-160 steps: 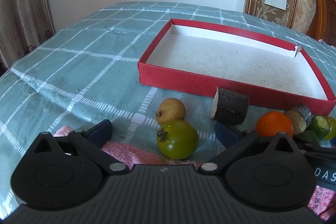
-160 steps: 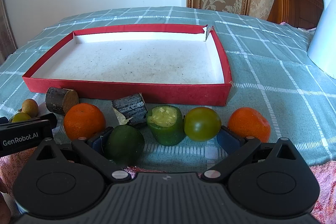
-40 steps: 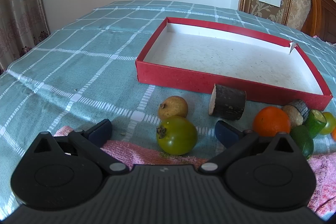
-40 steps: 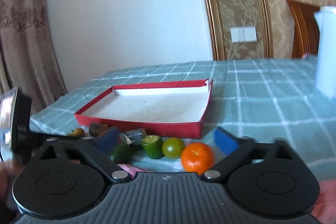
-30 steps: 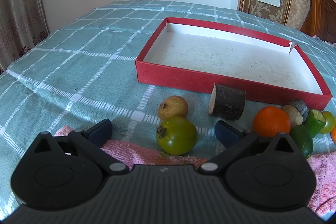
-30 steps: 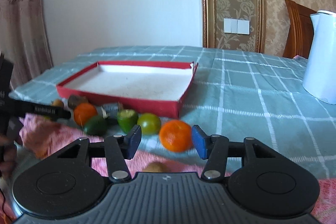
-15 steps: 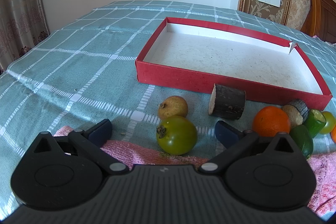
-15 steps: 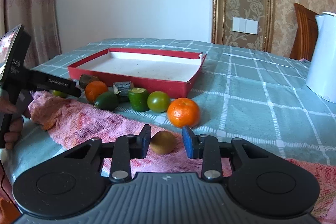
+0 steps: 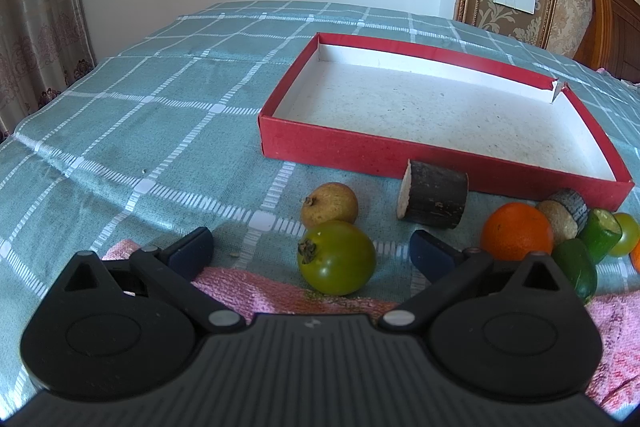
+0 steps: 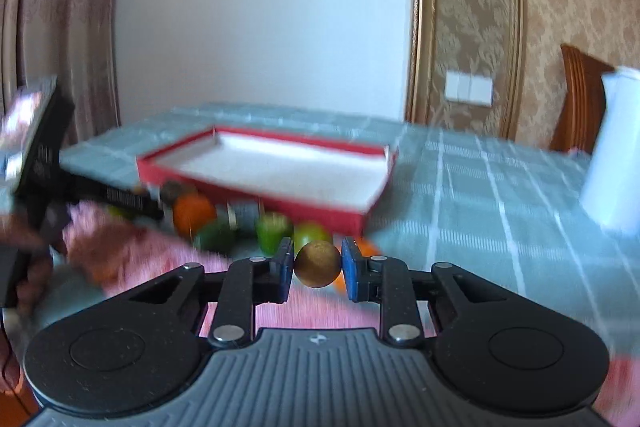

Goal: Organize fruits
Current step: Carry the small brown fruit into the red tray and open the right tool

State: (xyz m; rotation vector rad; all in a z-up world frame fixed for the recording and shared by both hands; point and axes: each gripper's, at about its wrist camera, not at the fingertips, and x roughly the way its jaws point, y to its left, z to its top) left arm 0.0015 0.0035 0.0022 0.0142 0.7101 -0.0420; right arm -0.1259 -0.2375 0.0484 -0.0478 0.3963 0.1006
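Observation:
My right gripper (image 10: 317,263) is shut on a small brown round fruit (image 10: 317,263) and holds it above the pink towel (image 10: 132,247), short of the red tray (image 10: 352,215). This view is blurred. My left gripper (image 9: 312,251) is open and low over the table, with a green tomato (image 9: 337,257) between its fingers, untouched. A tan round fruit (image 9: 329,204) lies just beyond it. An orange (image 9: 517,237), a dark green fruit (image 9: 576,267), a cut green piece (image 9: 600,239) and another green tomato (image 9: 626,234) lie to the right. The red tray (image 9: 400,155) holds nothing.
Two dark wood log pieces (image 9: 434,199) (image 9: 564,213) lie before the tray. A pink towel (image 9: 256,287) lies at the near edge of the checked green cloth (image 9: 160,131). A white jug (image 10: 612,155) stands at right, a wooden chair (image 10: 576,99) behind.
My right gripper has closed on the small brown fruit and lifted it off the pink towel, and its view has swung upward. My left gripper has not moved.

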